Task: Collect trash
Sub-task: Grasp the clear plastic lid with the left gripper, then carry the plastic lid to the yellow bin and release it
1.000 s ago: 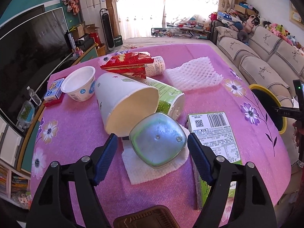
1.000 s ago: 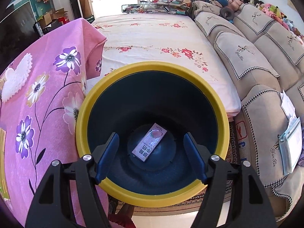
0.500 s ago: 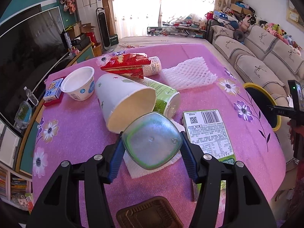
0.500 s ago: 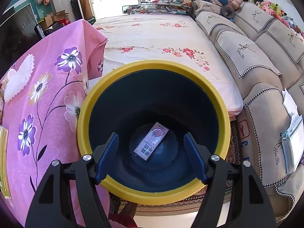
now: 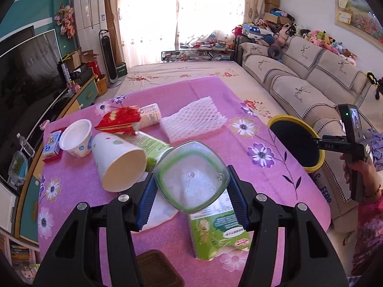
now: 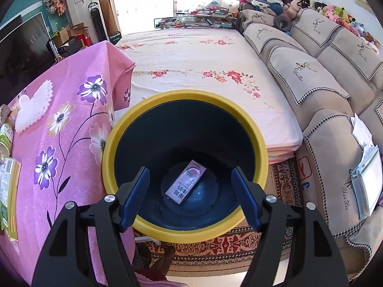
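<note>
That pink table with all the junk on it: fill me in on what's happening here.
A person is clearing trash with two handheld grippers. The left gripper is shut on a clear plastic container, held above the pink table, where a paper cup, a yogurt cup, a red snack wrapper and foam netting lie. The right gripper is open over the yellow-rimmed bin, which holds one small carton.

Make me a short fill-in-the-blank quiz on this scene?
1. The left gripper is shut on a clear plastic ____.
2. The bin has a ____ rim.
3. The right gripper, above the bin, is ____.
4. One ____ lies in the bin.

Missing words: cup; yellow; open; carton
</note>
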